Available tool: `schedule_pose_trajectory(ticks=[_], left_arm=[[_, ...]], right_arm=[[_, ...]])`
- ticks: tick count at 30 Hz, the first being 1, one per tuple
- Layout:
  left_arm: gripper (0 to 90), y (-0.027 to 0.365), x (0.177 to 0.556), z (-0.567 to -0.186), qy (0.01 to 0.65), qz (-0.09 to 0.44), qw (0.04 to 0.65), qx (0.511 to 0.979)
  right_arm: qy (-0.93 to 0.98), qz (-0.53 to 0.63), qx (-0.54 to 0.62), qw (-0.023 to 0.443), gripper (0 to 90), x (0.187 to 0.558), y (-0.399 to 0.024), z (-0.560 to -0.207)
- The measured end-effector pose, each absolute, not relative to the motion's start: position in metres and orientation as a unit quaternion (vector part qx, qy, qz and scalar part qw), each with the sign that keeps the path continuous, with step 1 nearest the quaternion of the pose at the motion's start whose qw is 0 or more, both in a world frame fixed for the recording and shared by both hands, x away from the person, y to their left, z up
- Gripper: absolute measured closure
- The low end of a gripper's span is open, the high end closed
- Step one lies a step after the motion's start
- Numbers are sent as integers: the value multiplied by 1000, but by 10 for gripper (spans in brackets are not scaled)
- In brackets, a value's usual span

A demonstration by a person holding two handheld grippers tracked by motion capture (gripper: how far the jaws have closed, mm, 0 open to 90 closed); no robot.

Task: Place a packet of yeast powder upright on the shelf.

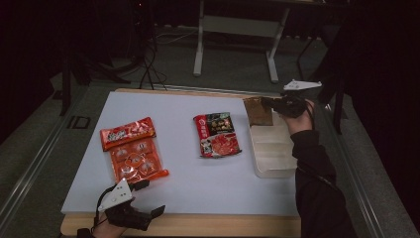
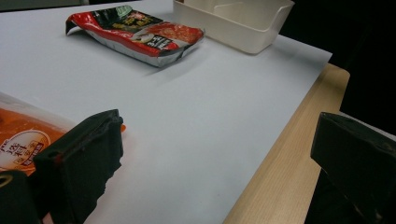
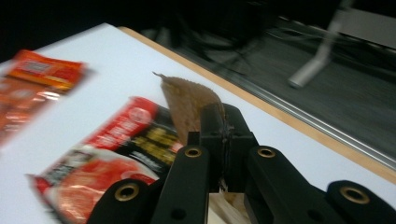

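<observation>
My right gripper (image 1: 270, 104) is shut on a brown packet (image 1: 258, 110), holding it over the far end of the white tray (image 1: 272, 151). In the right gripper view the brown packet (image 3: 187, 100) sticks out beyond my closed right gripper (image 3: 224, 119). My left gripper (image 1: 151, 198) rests open at the table's near left edge, just in front of an orange snack packet (image 1: 133, 151). In the left gripper view its jaws stand wide apart with nothing between them, and the orange packet (image 2: 23, 135) lies beside the left jaw.
A red and black noodle packet (image 1: 217, 134) lies mid-table, also seen as the noodle packet (image 2: 137, 35) and the noodle packet (image 3: 107, 158). The white tray (image 2: 233, 21) sits at the table's right. A white sheet (image 1: 188, 183) covers the wooden table. A desk frame (image 1: 237, 44) stands beyond.
</observation>
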State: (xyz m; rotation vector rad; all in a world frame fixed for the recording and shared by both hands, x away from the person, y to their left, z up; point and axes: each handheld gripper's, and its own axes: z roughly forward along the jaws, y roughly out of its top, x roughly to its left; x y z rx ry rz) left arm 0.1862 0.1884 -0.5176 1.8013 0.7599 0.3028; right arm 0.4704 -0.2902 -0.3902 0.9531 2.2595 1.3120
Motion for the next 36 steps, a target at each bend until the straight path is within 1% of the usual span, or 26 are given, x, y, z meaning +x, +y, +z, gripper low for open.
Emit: schedule_pose_trajectory(ticks=[2, 7, 14, 16, 19, 20, 22, 23, 24, 25, 27, 28, 31, 33, 34, 36], left_arm=[[26, 189, 186, -518, 321, 128, 549, 761], [26, 189, 186, -518, 323, 128, 549, 760], [26, 188, 186, -518, 322, 127, 549, 761], [26, 188, 187, -518, 323, 127, 549, 761], [26, 188, 187, -518, 323, 127, 549, 761], [26, 188, 187, -518, 323, 127, 548, 761], [26, 188, 187, -518, 322, 127, 548, 762], [26, 188, 187, -518, 322, 127, 548, 762], [26, 188, 187, -518, 323, 127, 548, 761], [26, 188, 187, -518, 323, 126, 548, 761], [26, 188, 187, -518, 324, 126, 549, 760], [26, 188, 187, -519, 324, 126, 549, 760], [26, 188, 187, -519, 325, 126, 549, 760], [26, 188, 187, -519, 325, 126, 549, 760], [26, 188, 187, -519, 325, 126, 549, 760], [26, 188, 188, -519, 325, 125, 550, 759]], right_arm=[[790, 469, 352, 179, 892, 472, -298, -393], [778, 452, 385, 207, 891, 473, -312, -396], [759, 427, 443, 213, 886, 477, -328, -403], [757, 430, 445, 212, 867, 477, -330, -403], [756, 426, 445, 223, 805, 476, -331, -400], [754, 424, 446, 229, 801, 475, -332, -398], [749, 432, 447, 231, 754, 473, -334, -395], [746, 435, 448, 232, 721, 472, -334, -393], [743, 436, 448, 237, 661, 471, -335, -390], [743, 436, 447, 241, 636, 470, -335, -388], [743, 433, 444, 253, 630, 467, -336, -383], [744, 431, 441, 259, 599, 465, -336, -381], [739, 436, 439, 267, 556, 459, -337, -374], [732, 442, 445, 265, 472, 455, -337, -370], [732, 443, 444, 266, 455, 452, -336, -369], [734, 443, 437, 272, 378, 447, -335, -367]])
